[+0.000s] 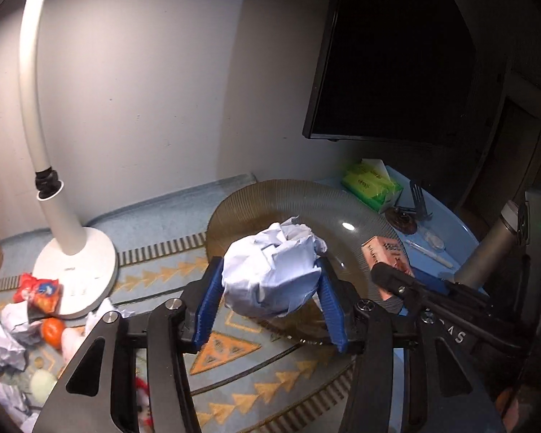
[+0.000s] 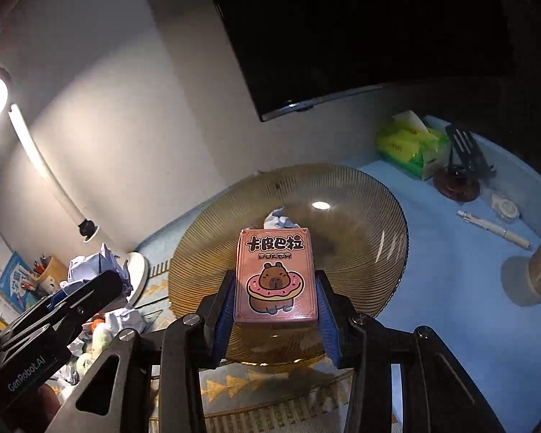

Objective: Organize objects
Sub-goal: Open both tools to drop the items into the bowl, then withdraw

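Hovering over the ribbed plate mid-desk, the left gripper squeezes a crumpled paper ball while the right gripper clamps a card box; crowded jaws risk colliding, and the springy paper could slip.

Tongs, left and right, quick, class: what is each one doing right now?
Left tongs: closed on the crumpled paper ball, above the amber plate.
Right tongs: closed on the pink card box.

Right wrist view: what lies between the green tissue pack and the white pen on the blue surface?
In the right wrist view, a dark slotted spatula and a small brown dish lie between the green tissue pack and the white pen.
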`<control>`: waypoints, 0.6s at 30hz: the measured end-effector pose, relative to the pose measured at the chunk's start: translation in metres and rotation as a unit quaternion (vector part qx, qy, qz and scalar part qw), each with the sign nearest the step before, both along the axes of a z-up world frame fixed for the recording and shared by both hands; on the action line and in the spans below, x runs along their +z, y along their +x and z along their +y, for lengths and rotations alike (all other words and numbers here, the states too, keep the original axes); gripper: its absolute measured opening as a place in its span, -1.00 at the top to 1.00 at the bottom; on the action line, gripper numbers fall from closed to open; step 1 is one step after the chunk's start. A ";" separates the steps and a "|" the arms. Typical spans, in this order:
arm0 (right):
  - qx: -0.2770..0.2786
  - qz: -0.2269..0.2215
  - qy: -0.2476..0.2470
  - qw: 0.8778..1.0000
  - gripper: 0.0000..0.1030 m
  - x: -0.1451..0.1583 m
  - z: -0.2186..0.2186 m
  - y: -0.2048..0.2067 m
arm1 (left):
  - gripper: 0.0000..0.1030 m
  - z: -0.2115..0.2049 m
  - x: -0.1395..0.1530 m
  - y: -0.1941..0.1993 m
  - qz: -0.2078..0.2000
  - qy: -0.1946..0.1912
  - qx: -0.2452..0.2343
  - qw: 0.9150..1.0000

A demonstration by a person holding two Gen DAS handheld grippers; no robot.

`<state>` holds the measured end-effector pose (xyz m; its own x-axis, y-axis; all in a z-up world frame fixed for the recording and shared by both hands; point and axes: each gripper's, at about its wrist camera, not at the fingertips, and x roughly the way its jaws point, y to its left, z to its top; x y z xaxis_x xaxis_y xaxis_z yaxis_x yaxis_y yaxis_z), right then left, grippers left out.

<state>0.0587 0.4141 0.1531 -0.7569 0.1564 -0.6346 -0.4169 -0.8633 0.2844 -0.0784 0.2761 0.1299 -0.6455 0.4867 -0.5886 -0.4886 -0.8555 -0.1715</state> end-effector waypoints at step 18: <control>0.086 0.039 -0.006 0.996 -0.30 0.026 -0.054 0.042 | -0.74 -0.116 0.033 0.071 0.017 0.053 0.074 0.996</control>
<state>0.1009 0.3605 0.1793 -0.8186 0.0129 -0.5742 -0.2394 -0.9164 0.3207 -0.0073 0.1603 0.1627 -0.7332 0.4433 -0.5156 -0.3659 -0.8963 -0.2503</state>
